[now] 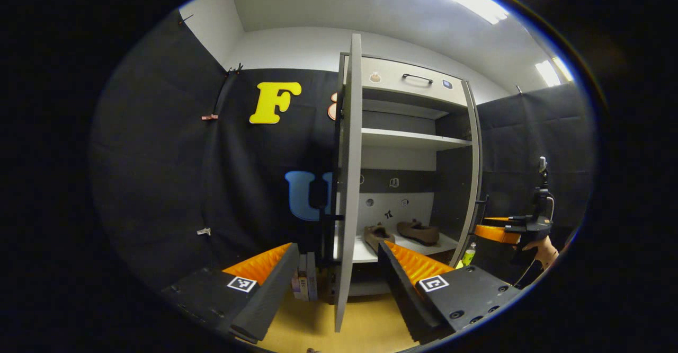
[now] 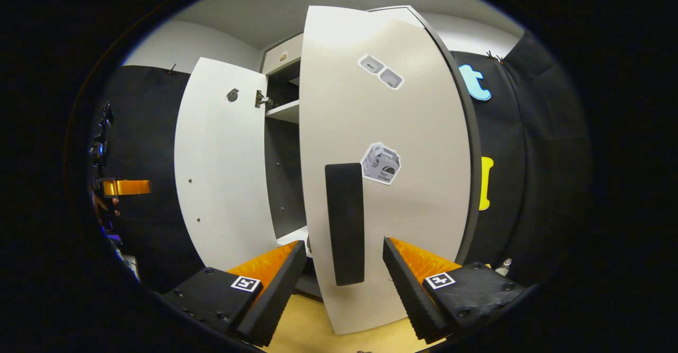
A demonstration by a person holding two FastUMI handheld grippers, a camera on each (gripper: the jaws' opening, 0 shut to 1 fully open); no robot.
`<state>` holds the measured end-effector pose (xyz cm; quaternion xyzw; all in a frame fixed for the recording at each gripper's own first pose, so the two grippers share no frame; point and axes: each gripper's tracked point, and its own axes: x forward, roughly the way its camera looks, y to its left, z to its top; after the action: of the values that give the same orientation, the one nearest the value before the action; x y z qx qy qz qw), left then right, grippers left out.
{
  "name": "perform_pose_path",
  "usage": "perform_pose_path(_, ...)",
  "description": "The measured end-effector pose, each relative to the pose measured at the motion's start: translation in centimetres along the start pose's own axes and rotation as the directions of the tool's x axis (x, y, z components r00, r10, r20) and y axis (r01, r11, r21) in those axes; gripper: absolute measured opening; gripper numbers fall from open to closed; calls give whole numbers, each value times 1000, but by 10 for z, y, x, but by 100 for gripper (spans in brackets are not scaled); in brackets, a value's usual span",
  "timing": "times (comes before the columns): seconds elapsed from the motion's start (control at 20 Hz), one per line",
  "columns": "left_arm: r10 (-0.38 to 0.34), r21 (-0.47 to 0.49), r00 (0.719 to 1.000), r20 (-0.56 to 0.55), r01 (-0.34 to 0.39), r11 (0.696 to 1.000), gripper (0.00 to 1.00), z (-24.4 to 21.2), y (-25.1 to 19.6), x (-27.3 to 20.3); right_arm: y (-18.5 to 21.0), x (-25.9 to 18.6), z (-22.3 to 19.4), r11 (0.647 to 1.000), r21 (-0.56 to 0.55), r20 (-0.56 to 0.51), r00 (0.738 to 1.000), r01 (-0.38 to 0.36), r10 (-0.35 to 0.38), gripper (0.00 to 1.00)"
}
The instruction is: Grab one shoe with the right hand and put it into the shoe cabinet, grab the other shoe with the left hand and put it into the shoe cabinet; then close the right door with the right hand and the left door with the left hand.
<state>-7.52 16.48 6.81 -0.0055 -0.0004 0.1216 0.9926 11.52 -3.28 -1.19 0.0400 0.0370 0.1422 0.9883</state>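
With both shoes [image 1: 405, 232] lying on the shoe cabinet [image 1: 410, 141] shelf | left gripper [image 1: 339, 281] fingers wide apart, straddling left door [image 1: 348, 183] edge, holding nothing | right gripper [image 2: 344, 284] fingers wide apart, empty, near right door [image 2: 392, 210] handle [image 2: 345, 223].

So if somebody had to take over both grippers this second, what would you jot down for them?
Left gripper: open, holds nothing, facing the edge of the left door.
Right gripper: open, in front of the right door, by its black handle.
Both shoes lie on the cabinet's lower shelf.
Done: shoes stowed.
Left: both doors stand open; push the right one shut with the right gripper, then the left with the left.
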Motion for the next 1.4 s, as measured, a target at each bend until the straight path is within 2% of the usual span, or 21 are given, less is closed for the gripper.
perform_pose_path(0.1, 3, -17, 1000, -10, -3, 1000, 94, -6, 12, 12, 3, -6, -5, 1000, 13, -11, 1000, 4, -4, 96)
perform_pose_path(0.3, -55, -64, 998, -25, 53, 997, 95, -17, 21, 48, -18, -34, -16, 993, 21, -45, 993, 114, -113, 96)
perform_pose_path(0.5, -88, -25, 996, -35, 87, 996, 95, -23, 26, 74, -36, -63, -19, 974, 42, -54, 974, 224, -222, 98)
perform_pose_path(0.65, -121, -3, 992, -35, 121, 993, 94, -23, 22, 83, -44, -77, -18, 962, 50, -51, 962, 269, -267, 98)
perform_pose_path(0.85, -172, 6, 984, -38, 172, 985, 94, -25, 12, 85, -44, -86, -20, 958, 21, -57, 957, 285, -283, 98)
perform_pose_path(1.0, -236, -22, 971, -37, 235, 972, 93, -26, -19, 90, -44, -89, -23, 960, 17, -65, 959, 279, -277, 98)
perform_pose_path(1.1, -265, 12, 964, -36, 265, 964, 93, -25, -39, 95, -48, -91, -23, 962, 17, -67, 960, 273, -272, 98)
perform_pose_path(1.25, -263, 34, 964, -36, 265, 964, 93, -27, -59, 108, -55, -94, -23, 962, 15, -75, 959, 274, -272, 98)
perform_pose_path(1.4, -273, -4, 961, -30, 273, 962, 93, -29, -81, 115, -65, -104, -23, 963, 20, -80, 960, 269, -267, 98)
